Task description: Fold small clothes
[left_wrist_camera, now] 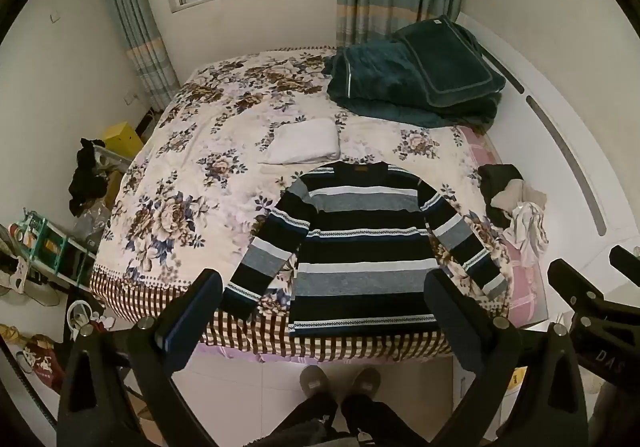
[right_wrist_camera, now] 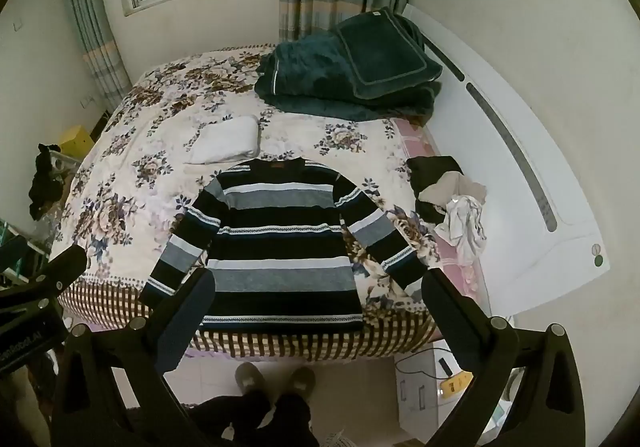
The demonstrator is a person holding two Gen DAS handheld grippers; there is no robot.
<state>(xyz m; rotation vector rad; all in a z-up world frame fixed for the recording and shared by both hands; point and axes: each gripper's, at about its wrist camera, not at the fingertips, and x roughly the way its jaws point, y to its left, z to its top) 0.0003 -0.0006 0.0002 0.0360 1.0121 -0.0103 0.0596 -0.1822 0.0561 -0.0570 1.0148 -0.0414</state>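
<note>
A striped sweater (left_wrist_camera: 364, 247), navy, grey and white, lies flat and face down on the floral bedspread (left_wrist_camera: 192, 175), hem at the near edge, both sleeves spread out and down. It also shows in the right wrist view (right_wrist_camera: 280, 243). My left gripper (left_wrist_camera: 326, 311) is open and empty, held above the bed's near edge in front of the hem. My right gripper (right_wrist_camera: 316, 307) is open and empty, beside the left one, also short of the hem. A folded white garment (left_wrist_camera: 304, 147) lies behind the sweater's collar.
A pile of unfolded clothes (left_wrist_camera: 512, 203) sits at the bed's right edge. A dark green blanket and pillow (left_wrist_camera: 416, 75) lie at the head. A white headboard (right_wrist_camera: 520, 151) runs along the right. Clutter and a rack (left_wrist_camera: 48, 247) stand left of the bed. The person's slippered feet (left_wrist_camera: 340, 383) stand below.
</note>
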